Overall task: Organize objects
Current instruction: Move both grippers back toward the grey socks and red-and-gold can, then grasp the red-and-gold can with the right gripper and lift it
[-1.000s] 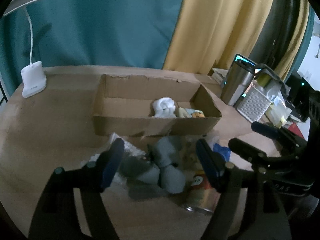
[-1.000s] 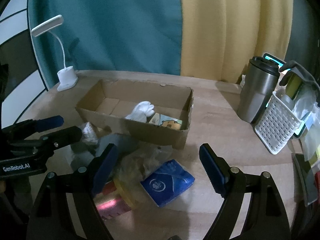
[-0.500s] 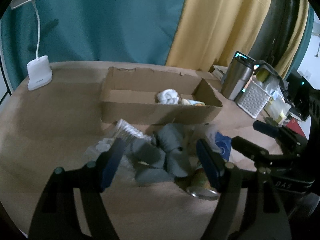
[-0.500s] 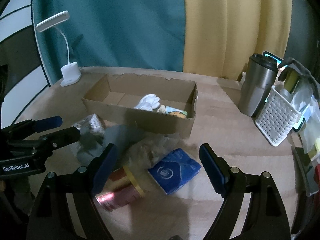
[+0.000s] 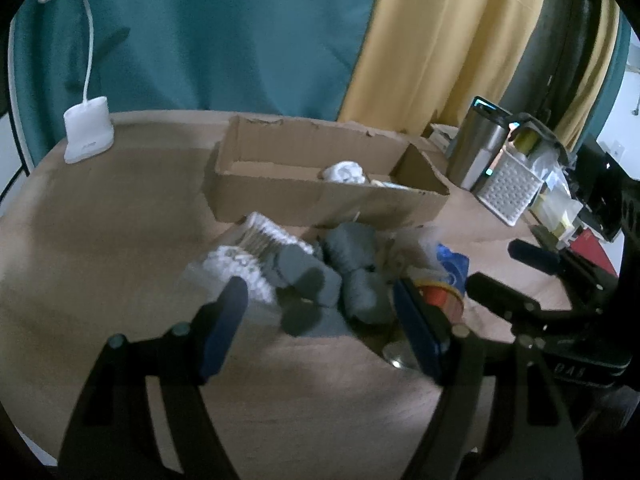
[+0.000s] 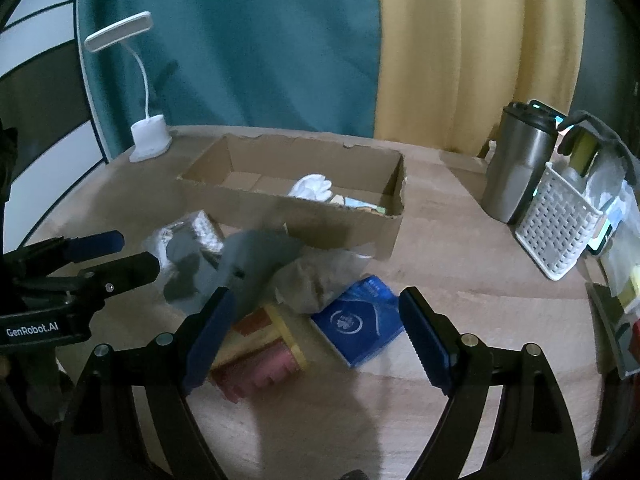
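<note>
Two handheld grippers hover over a round wooden table point(image 6: 460, 248), both with jaws spread wide and holding nothing. The left gripper point(image 5: 316, 320) hangs above a pile of loose items lying just in front of a shallow cardboard box point(image 6: 304, 220). The right gripper point(image 6: 316, 328) hangs over the same pile from the other side.

In the pile, a grey glove point(image 5: 344, 268) lies crumpled at the centre, with a clear packet of white cotton swabs point(image 5: 256, 248) touching it on the left gripper's side. A crumpled clear plastic bag point(image 6: 320, 276) rests against the box's front wall. Just beside it lies a blue tissue pack point(image 6: 360, 324), and a red and yellow can point(image 6: 260, 344) lies on its side next to that.

Inside the box, near its right end, sits a white glove point(image 6: 312, 188), with some small flat packets beside it that are too blurred to name.

A white desk lamp point(image 6: 150, 140) stands at the table's far left edge. At the right stand a steel travel mug point(image 6: 516, 168) and, just beside it, a white perforated basket point(image 6: 556, 228) holding assorted items. Teal and yellow curtains hang behind.
</note>
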A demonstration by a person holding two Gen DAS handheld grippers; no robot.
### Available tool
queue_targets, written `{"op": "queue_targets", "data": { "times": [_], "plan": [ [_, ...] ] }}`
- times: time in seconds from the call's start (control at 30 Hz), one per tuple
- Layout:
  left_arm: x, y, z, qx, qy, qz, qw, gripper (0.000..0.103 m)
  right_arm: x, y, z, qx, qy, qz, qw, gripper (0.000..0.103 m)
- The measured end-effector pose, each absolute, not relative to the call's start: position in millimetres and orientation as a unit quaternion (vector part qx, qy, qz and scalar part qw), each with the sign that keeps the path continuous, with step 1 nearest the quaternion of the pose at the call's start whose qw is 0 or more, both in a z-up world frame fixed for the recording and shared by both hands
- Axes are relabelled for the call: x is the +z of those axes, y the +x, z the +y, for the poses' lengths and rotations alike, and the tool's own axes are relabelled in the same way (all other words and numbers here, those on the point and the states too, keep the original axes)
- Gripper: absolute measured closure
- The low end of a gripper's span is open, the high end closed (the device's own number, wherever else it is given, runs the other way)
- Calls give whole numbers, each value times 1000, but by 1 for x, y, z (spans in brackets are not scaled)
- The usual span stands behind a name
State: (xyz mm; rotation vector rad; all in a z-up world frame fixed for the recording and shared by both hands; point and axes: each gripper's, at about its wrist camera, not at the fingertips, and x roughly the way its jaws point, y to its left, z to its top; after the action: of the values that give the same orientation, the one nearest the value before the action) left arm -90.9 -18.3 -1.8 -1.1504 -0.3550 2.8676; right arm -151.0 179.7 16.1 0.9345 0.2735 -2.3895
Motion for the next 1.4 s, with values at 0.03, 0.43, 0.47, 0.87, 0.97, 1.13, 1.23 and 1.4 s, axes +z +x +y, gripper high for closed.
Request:
{"op": "queue_targets", "data": {
  "times": [0.03,0.43,0.47,0.87,0.97,1.13,1.23,1.4],
  "plan": [
    [-3,-90,-18,922,-370,-115,15,26,15,-150,179,-889,348,104,278,17],
    [-17,-84,-21,916,-382,-122,7,26,-3,-142,171,-878,359,122,292,17],
    [-18,-84,-21,916,-383,-122,6,26,-4,-142,171,-877,359,123,293,17],
    [-27,-75,-24,913,-389,-125,0,26,-12,-127,164,-861,363,139,327,17],
    [-29,-74,-24,912,-390,-127,-2,26,-15,-124,161,-858,363,145,333,17],
    [-30,-74,-25,911,-392,-127,-2,26,-20,-124,157,-854,365,156,336,17],
    [-32,-75,-27,910,-393,-129,-4,26,-23,-126,155,-852,368,161,336,17],
    [-36,-79,-31,908,-398,-131,-7,26,-26,-133,151,-849,373,161,339,17]
  ]
}}
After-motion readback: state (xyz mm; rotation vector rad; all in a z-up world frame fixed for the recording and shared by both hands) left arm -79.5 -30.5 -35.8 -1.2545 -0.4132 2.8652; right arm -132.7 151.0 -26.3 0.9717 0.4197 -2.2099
